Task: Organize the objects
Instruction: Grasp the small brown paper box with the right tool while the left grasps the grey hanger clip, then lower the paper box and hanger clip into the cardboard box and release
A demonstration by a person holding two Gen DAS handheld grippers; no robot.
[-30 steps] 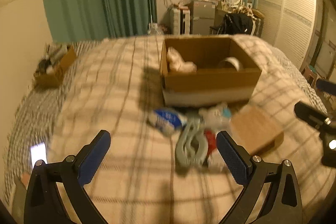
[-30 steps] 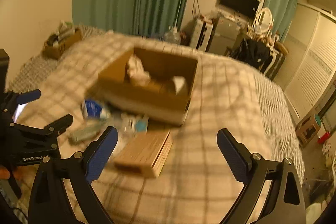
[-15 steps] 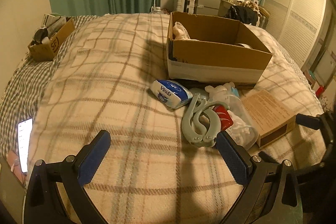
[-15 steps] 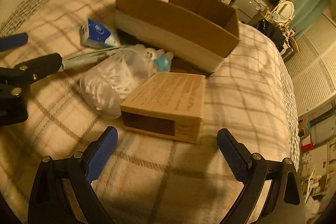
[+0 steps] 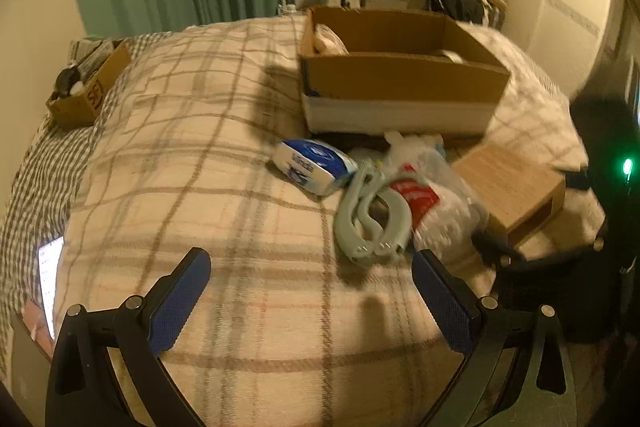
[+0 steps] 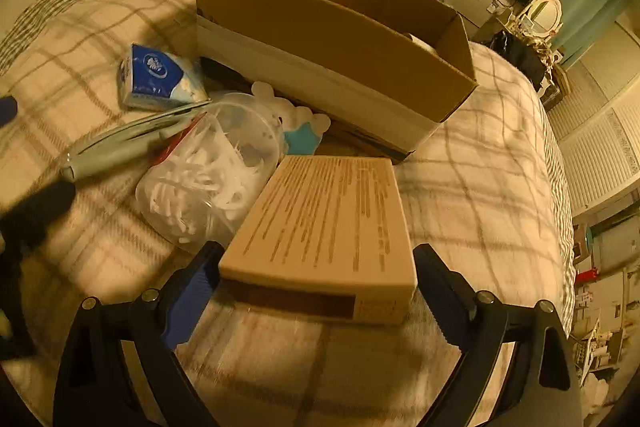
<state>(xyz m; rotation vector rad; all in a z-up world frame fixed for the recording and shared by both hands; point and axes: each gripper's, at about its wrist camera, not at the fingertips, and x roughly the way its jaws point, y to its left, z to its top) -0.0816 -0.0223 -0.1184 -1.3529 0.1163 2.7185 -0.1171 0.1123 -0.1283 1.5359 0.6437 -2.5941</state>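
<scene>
On the plaid bed a large open cardboard box (image 5: pixel 400 75) (image 6: pixel 332 27) holds a pale bundle and a white roll. In front of it lie a blue tissue pack (image 5: pixel 314 165) (image 6: pixel 158 79), grey-green hangers (image 5: pixel 372 223) (image 6: pixel 128 147), a clear bag of white plastic pieces (image 6: pixel 208 167) (image 5: pixel 444 207), a small white and blue toy (image 6: pixel 298 125) and a flat tan box (image 6: pixel 332 223) (image 5: pixel 508 187). My right gripper (image 6: pixel 316 283) is open, its fingers either side of the tan box's near end. My left gripper (image 5: pixel 310 301) is open and empty above bare blanket, short of the hangers.
A small cardboard box (image 5: pixel 84 87) of odds and ends sits at the bed's far left. A lit phone (image 5: pixel 50 279) lies at the left edge. Green curtains, a TV, cluttered furniture and white wardrobe doors stand beyond the bed.
My right gripper has dropped low and moved in until its open fingers straddle the tan box's near end. My left gripper has shifted only a little.
</scene>
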